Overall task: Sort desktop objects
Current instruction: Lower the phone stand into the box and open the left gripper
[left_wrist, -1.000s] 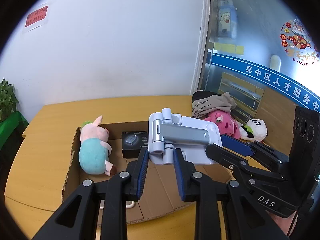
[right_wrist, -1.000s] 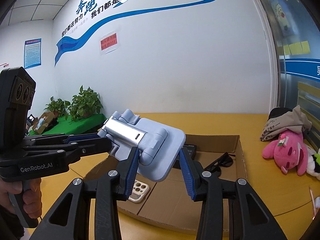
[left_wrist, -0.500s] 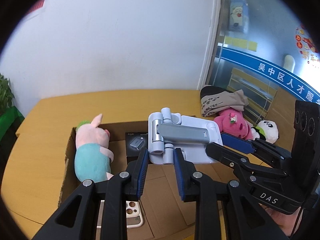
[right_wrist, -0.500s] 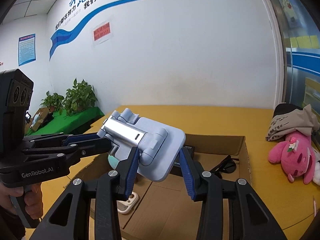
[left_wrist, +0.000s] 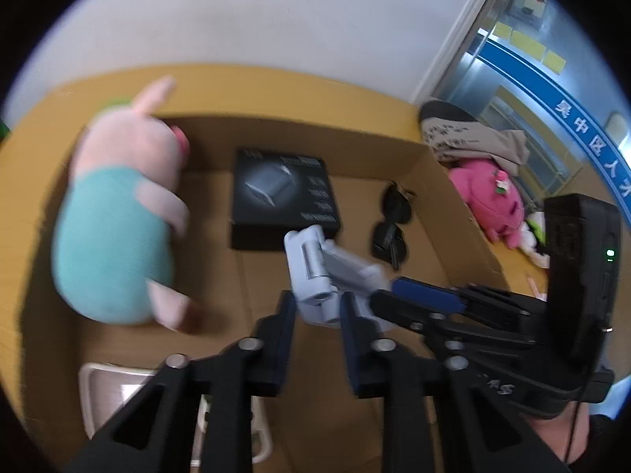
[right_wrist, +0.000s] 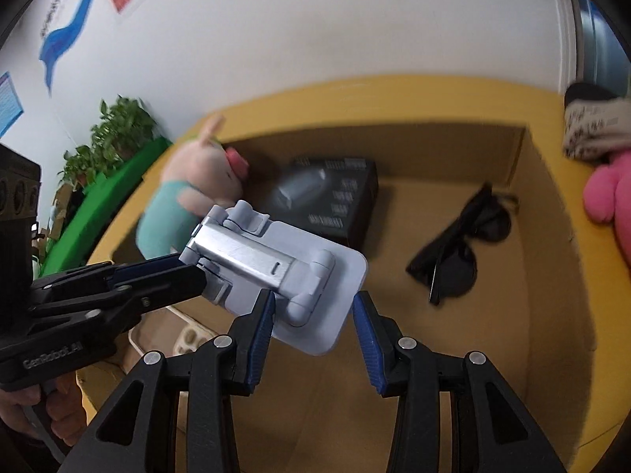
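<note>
Both grippers, left (left_wrist: 315, 311) clenched and right (right_wrist: 313, 311) closing, grasp the phone stand (right_wrist: 276, 268) above the box (right_wrist: 453, 394) (pig, sunglasses already inside), pink toy outstanding.

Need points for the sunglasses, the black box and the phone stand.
sunglasses (right_wrist: 459, 260): right wrist view, on the nearer dark lens.
black box (left_wrist: 282, 197): left wrist view, on the printed top face.
phone stand (right_wrist: 315, 276): right wrist view, on the flat pale blue base plate.
</note>
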`<state>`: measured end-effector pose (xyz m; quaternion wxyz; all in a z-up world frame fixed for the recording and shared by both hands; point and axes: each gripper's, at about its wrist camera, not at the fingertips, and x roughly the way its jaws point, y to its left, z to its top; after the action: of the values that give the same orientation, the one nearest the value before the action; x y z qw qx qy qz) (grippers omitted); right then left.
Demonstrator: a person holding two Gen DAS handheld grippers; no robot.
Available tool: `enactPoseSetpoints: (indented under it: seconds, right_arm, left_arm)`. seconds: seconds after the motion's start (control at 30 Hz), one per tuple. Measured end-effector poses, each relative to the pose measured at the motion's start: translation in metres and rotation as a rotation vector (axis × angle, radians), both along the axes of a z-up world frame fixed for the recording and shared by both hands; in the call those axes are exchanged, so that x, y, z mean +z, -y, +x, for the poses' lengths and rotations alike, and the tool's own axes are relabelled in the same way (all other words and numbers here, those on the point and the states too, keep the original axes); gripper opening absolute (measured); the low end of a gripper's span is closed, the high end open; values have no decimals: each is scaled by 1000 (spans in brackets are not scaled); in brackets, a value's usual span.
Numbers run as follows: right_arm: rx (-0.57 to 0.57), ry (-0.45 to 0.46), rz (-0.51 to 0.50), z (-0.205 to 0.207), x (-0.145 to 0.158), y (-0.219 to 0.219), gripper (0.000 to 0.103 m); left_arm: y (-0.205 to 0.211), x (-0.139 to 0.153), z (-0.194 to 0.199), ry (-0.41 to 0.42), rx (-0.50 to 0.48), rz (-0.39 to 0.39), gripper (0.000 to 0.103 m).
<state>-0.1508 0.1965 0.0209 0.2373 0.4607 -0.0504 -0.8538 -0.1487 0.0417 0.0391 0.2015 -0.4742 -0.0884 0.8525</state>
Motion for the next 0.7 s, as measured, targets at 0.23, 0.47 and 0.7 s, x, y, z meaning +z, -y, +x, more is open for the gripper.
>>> enactPoseSetpoints:
  seconds: [0.23,0.47,0.7]
  right_arm:
    - [7,75,53,-5,-9,4,32]
    - [-36,-1,45,15,11,-2,88]
    - [-80,-114,48,71,28,-13,103]
  left_arm:
    - [-14,-24,-3,89,5,-58,1]
    - [-6,4,18,-4,38,-145,6]
    - [8,38,77,-253,150,-205,68]
